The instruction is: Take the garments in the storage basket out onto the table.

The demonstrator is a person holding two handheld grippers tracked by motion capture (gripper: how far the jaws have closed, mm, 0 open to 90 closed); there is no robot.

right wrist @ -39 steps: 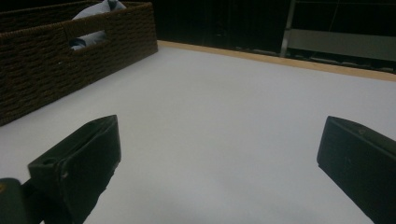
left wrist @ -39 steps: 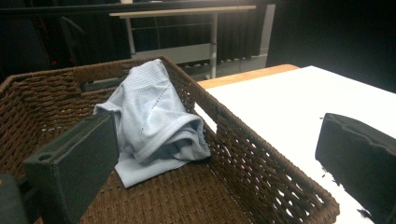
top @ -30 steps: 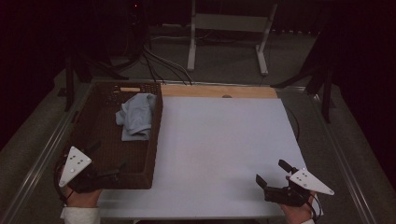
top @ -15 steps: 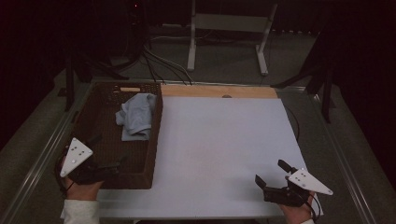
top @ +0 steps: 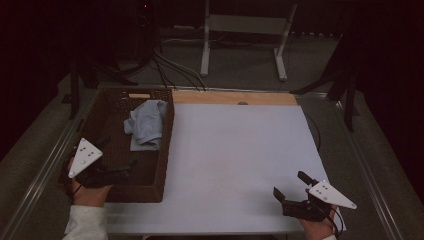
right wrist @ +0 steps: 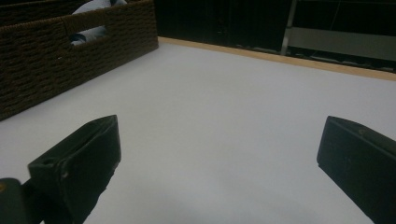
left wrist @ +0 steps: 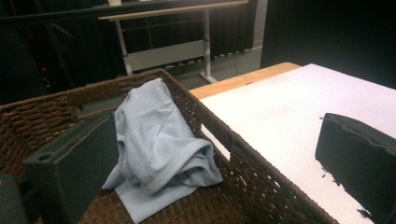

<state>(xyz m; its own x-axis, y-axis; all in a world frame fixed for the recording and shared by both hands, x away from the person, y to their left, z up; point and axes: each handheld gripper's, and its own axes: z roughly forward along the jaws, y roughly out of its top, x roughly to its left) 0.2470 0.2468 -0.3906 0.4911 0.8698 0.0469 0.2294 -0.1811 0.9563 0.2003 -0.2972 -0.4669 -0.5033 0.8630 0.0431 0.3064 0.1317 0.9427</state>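
Light blue-grey garment (left wrist: 156, 144) lies crumpled in the far half of the woven brown basket (top: 162, 165), draped up against the wall next to the white mat (top: 240, 160) on the bench. Left gripper (top: 117, 172) is low over the basket's near end, jaws wide open and empty, pointed toward the cloth but well short of it — in the left gripper view one jaw sits over the basket floor, the other out past the wall over the mat. Right gripper (top: 292, 187) rests at the near right corner of the mat, jaws spread, nothing between them, well apart from basket and cloth.

Risks, as a guess: with the jaws straddling the wall, a straight push forward could catch the wicker rim and shove the basket. A shallow pinch may grab only one fold, so the garment slips or drags. Loose weave could snag a jaw tip.

No brand, label or readable writing on the cloth, basket or grippers.
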